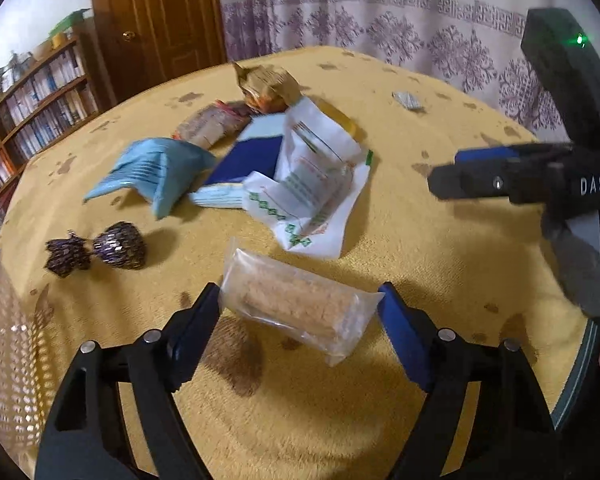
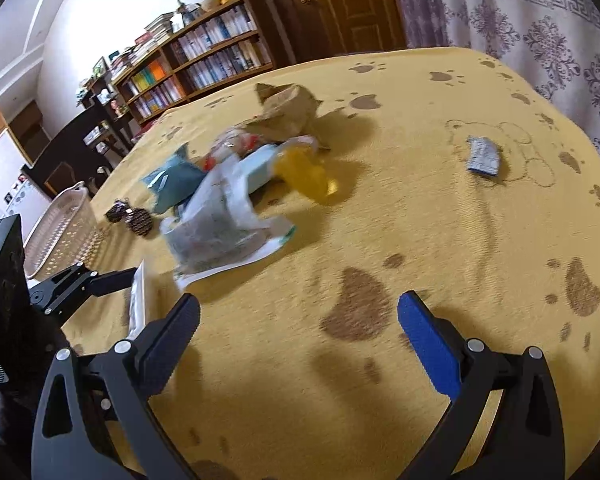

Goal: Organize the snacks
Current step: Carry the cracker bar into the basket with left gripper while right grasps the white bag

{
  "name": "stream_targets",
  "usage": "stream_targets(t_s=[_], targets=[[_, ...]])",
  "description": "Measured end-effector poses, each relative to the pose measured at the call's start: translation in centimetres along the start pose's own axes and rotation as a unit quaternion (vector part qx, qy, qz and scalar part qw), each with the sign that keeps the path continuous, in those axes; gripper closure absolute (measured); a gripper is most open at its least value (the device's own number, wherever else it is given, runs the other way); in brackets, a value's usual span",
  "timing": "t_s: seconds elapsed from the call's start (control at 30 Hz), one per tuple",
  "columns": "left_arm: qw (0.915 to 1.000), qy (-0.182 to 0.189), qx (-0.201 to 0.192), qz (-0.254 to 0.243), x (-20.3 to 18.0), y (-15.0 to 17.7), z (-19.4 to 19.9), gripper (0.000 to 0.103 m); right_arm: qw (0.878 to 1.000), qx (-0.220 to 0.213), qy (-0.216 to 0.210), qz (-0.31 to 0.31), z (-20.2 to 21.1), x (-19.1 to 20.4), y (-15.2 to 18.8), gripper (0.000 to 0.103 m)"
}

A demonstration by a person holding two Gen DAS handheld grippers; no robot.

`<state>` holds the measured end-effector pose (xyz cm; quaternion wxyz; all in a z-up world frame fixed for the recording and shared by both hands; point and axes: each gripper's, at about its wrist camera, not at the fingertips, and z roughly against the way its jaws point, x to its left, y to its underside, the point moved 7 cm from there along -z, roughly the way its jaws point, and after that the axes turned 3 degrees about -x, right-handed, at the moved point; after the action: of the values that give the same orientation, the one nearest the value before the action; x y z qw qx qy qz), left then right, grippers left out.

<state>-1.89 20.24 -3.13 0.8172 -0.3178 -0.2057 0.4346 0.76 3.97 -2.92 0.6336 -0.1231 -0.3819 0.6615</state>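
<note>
1. Left gripper (image 1: 300, 300) clamped on a clear-wrapped cracker pack (image 1: 296, 304), lifted above the yellow paw-print surface (image 1: 400, 240), shadow below.
2. Right gripper (image 2: 298, 316) spread wide, empty, over bare cloth.
3. Ahead of the left gripper: a jumbled snack pile (image 1: 260, 160), packets overlapping, labels blurred and unreadable.
4. Left of it: two dark wrapped candies (image 1: 96, 250), then a white perforated basket (image 1: 4, 320), cut off by the frame edge.
5. Far right: small grey packet (image 2: 483, 156), print illegible.

Home room, bookshelf (image 2: 204, 60), curtain (image 1: 380, 16), wooden door (image 1: 156, 20)
</note>
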Motion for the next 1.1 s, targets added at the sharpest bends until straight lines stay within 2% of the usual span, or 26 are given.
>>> stream_targets(t_s=[0.33,0.47,0.7,0.87,0.97,1.03,1.1], targets=[[0.9968,-0.038,-0.068,0.018,2.9,-1.0,6.8,0.022,0.991,0.058,-0.101,-0.065,-1.8,4.0,0.6,0.005],[0.9926,-0.056,-0.099,0.043,5.2,-1.2,9.7,0.022,0.987,0.072,-0.116,-0.082,-3.4,5.7,0.2,0.005],[0.9839,-0.085,-0.136,0.078,9.0,-1.6,13.3,0.022,0.989,0.058,-0.092,-0.095,-6.8,7.9,-2.1,0.005],[0.9759,-0.109,-0.153,0.111,11.9,-1.3,15.2,0.022,0.994,0.033,-0.048,-0.092,-8.2,8.6,-3.2,0.005],[0.9713,-0.127,-0.156,0.128,13.6,-1.0,15.9,0.022,0.998,0.018,-0.005,-0.067,-8.6,8.9,-3.6,0.011],[0.9679,-0.140,-0.155,0.140,14.8,-0.6,16.1,0.022,0.999,0.010,0.026,-0.047,-8.9,9.0,-3.8,0.023],[0.9648,-0.152,-0.152,0.151,15.8,-0.2,16.2,0.022,0.999,0.004,0.043,-0.030,-8.6,8.7,-3.9,0.027]])
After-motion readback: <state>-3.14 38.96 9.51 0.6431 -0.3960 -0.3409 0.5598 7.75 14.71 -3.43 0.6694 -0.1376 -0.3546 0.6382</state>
